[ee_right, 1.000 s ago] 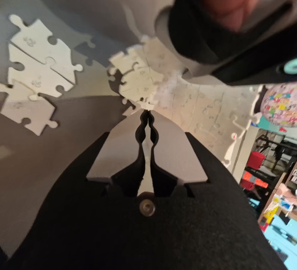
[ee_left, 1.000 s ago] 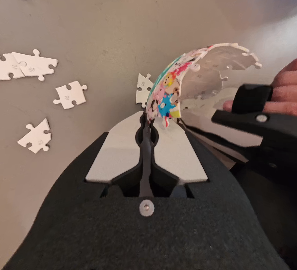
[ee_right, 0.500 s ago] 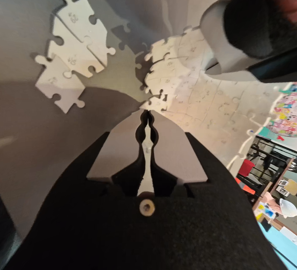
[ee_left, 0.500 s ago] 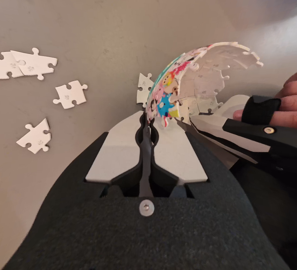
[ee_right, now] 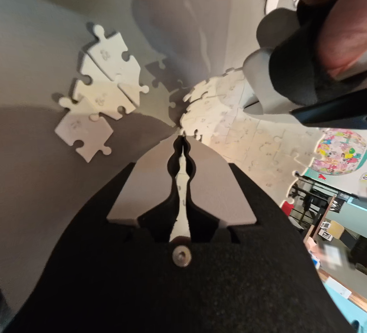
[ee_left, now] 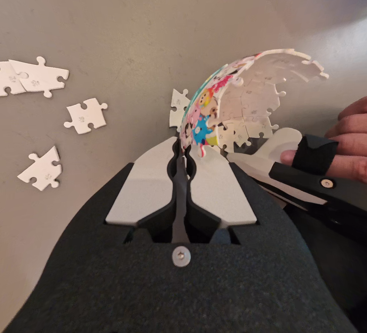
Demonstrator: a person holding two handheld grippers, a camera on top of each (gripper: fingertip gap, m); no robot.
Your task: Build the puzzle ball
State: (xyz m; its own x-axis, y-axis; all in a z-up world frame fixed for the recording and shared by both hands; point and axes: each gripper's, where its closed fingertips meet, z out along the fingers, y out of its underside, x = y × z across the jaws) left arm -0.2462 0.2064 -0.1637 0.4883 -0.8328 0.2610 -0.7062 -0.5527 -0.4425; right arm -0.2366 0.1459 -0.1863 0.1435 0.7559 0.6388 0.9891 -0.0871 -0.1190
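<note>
The puzzle ball is a partly built curved shell, held up off the grey table. Its printed, many-coloured outer face turns toward nine o'clock in the left wrist view, and its plain white hollow opens toward three o'clock, with knobbed edges unfilled along the top and right. I judge it well short of a full sphere.

The left gripper has its jaws closed on the shell's lower rim, so the shell rises from the tips toward one o'clock. The right gripper comes in from four o'clock, its tips at the shell's lower inner edge just beside the left one's; in its own view the right gripper is shut, a thin white piece showing between its jaws, with the shell's inside spreading toward two o'clock. Whether that piece is loose or already part of the shell, I cannot tell. The right one is the working side, so the coming move likely turns on lining its tips with the open rim.

Loose pieces lie white-side up at nine o'clock, one piece just behind the shell.
</note>
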